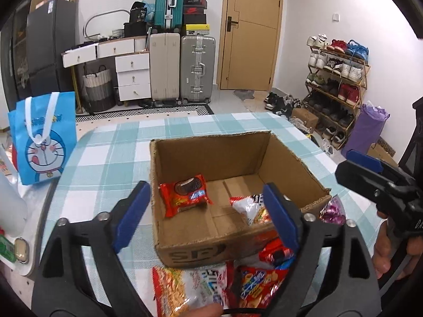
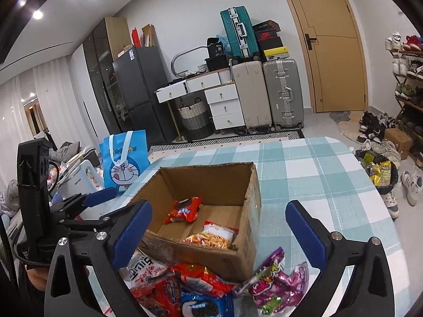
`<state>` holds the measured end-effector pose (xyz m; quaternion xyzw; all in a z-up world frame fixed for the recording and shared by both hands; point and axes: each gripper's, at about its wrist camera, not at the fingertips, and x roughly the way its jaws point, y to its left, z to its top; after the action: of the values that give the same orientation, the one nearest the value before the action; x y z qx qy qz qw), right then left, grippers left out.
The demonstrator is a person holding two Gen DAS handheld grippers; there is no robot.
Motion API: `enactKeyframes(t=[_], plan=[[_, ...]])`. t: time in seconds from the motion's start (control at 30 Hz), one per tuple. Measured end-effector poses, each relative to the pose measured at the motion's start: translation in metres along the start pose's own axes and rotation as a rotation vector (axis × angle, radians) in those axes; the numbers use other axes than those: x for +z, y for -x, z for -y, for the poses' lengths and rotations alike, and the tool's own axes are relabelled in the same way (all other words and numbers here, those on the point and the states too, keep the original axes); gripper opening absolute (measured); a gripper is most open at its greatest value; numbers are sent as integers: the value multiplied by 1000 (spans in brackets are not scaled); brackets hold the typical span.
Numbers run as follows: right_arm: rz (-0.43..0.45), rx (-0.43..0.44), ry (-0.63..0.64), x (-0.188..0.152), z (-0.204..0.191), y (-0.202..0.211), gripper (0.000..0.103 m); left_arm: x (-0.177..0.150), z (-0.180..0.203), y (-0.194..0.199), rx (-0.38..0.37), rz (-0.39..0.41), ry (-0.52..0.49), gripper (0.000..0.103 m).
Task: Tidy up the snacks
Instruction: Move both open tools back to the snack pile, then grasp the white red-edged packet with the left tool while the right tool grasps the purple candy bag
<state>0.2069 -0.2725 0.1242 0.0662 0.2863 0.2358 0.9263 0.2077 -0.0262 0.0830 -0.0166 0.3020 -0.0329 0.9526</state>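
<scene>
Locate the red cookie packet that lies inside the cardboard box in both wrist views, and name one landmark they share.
Left wrist view: the red cookie packet lies just left of centre, on the box floor near the left wall.
Right wrist view: it lies near centre, on the box floor towards the far wall.
Shared landmark: the blue cartoon bag, left of the cardboard box.

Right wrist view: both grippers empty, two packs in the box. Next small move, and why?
Probably lower the open right gripper onto the purple foil snack pack. It lies on the checked tablecloth outside the brown cardboard box, nearest that gripper, on the edge of the pile and not buried. The open left gripper holds nothing and hovers by the box's near wall.
</scene>
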Motion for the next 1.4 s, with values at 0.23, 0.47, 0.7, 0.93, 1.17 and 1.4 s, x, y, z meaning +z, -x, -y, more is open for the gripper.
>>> enactKeyframes(t=[0.23, 0.47, 0.7, 0.93, 1.17, 1.4], plan=[[-26, -10, -4, -23, -2, 11, 102, -23, 1, 35, 35, 17, -25, 102], [-44, -16, -4, -43, -6, 21, 102, -47, -7, 64, 54, 18, -23, 102], [-45, -28, 6, -62, -6, 40, 102, -70, -14, 86, 76, 19, -12, 102], [-58, -38, -5, -80, -5, 54, 102, -89, -16, 106, 85, 21, -25, 102], [-90, -35, -13, -96, -7, 59, 102, -101, -21, 119, 98, 8, -23, 102], [-130, -24, -10, -115, -14, 60, 102, -123, -27, 124, 93, -25, 15, 102]])
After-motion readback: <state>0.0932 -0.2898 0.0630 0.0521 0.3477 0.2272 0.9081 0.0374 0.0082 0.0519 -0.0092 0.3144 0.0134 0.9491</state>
